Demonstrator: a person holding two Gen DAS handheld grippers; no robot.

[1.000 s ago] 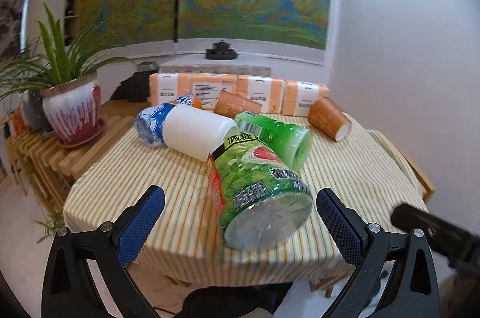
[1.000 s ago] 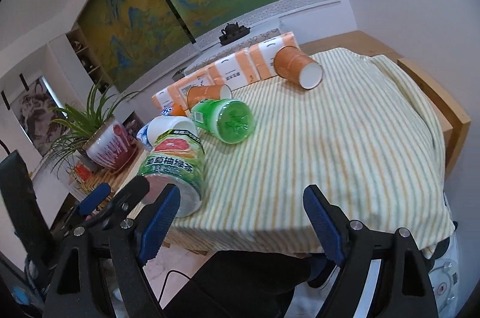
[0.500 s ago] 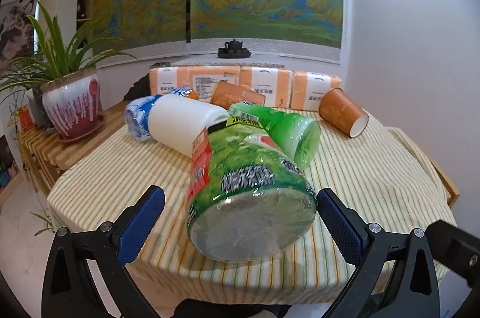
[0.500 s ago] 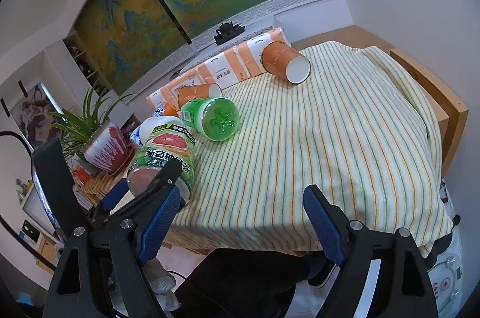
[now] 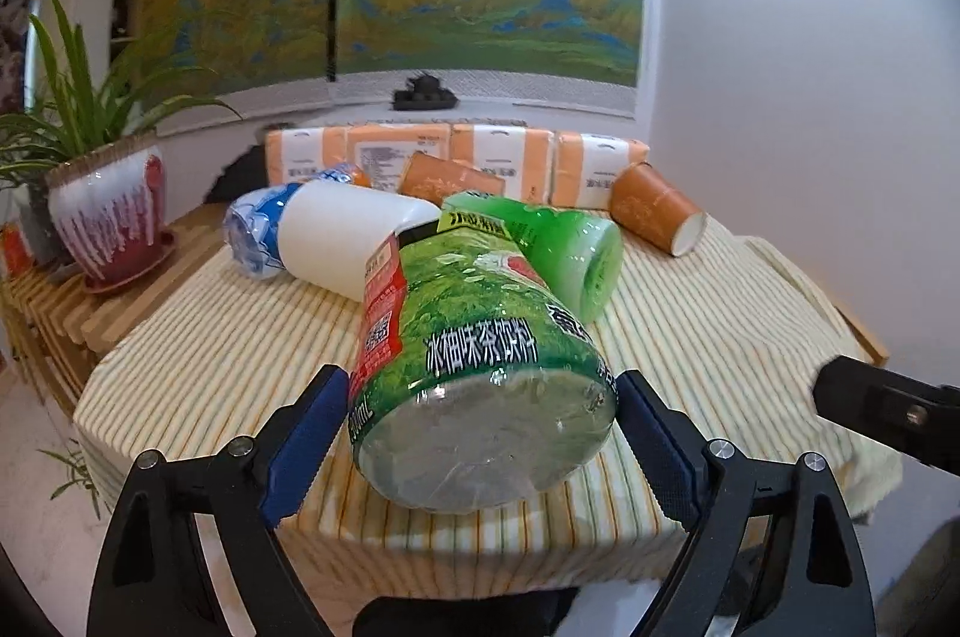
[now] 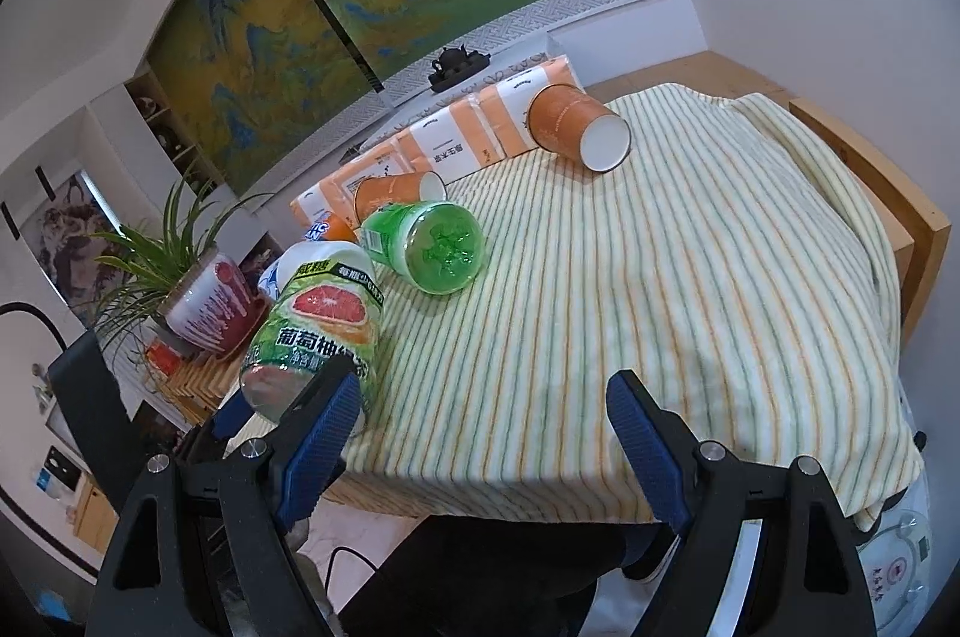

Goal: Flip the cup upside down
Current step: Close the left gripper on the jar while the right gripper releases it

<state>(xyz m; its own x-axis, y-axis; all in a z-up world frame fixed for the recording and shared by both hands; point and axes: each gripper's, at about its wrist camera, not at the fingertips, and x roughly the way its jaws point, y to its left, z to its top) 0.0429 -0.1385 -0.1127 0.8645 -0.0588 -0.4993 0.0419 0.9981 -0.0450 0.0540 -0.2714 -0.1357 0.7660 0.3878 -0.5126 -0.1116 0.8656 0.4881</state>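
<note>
Two orange paper cups lie on their sides on the striped cloth: one at the far right (image 5: 654, 217) (image 6: 576, 126), one behind the bottles (image 5: 450, 178) (image 6: 396, 196). A large green-labelled bottle (image 5: 480, 355) (image 6: 318, 331) lies near the table's front edge, base toward me. My left gripper (image 5: 480, 427) has just been closing, and its blue pads now press both sides of that base. My right gripper (image 6: 474, 427) hovers over the front edge with its fingers wide apart and nothing between them, well short of the cups.
A small green bottle (image 5: 564, 247) and a white-and-blue bottle (image 5: 336, 241) lie behind the large one. Orange tissue packs (image 5: 480, 156) line the table's back. A potted plant (image 5: 108, 217) stands on a slatted bench at the left. A wall bounds the right.
My left gripper came forward and down to the large green bottle, and its jaws went from wide apart to pressing on the bottle's base. The right gripper stayed put.
</note>
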